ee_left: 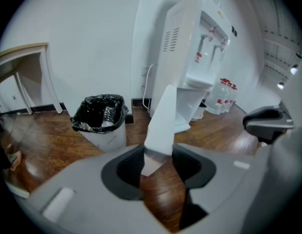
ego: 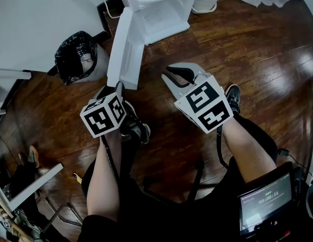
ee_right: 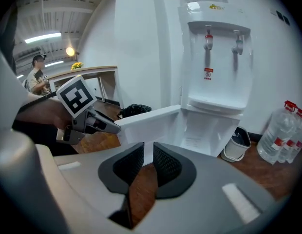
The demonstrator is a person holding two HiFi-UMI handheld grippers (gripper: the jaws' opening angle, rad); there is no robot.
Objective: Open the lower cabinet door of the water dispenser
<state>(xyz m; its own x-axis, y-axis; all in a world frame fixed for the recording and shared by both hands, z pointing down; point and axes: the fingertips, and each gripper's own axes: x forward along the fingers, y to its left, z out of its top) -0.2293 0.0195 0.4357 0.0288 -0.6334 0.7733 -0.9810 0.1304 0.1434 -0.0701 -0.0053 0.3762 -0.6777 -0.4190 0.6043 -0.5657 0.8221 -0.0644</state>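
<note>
The lower cabinet door (ego: 123, 49) stands swung wide from the water dispenser (ego: 156, 1). The left hand-held gripper (ee_left: 158, 162) pinches its free edge, the best hold on what looks a light, stiff panel. The right hand-held gripper (ee_right: 143, 165) hangs empty, jaws a slit apart.

Screen (ego: 266, 198): timer 00:00:11. Red label (ee_right: 208, 73) on water dispenser (ee_right: 217, 111): unreadable.

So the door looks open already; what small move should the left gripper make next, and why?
Probably open the left gripper and draw it back. Its jaws are clamped on the free edge of the cabinet door, which already stands swung wide from the water dispenser, leaving the lower compartment exposed.
</note>
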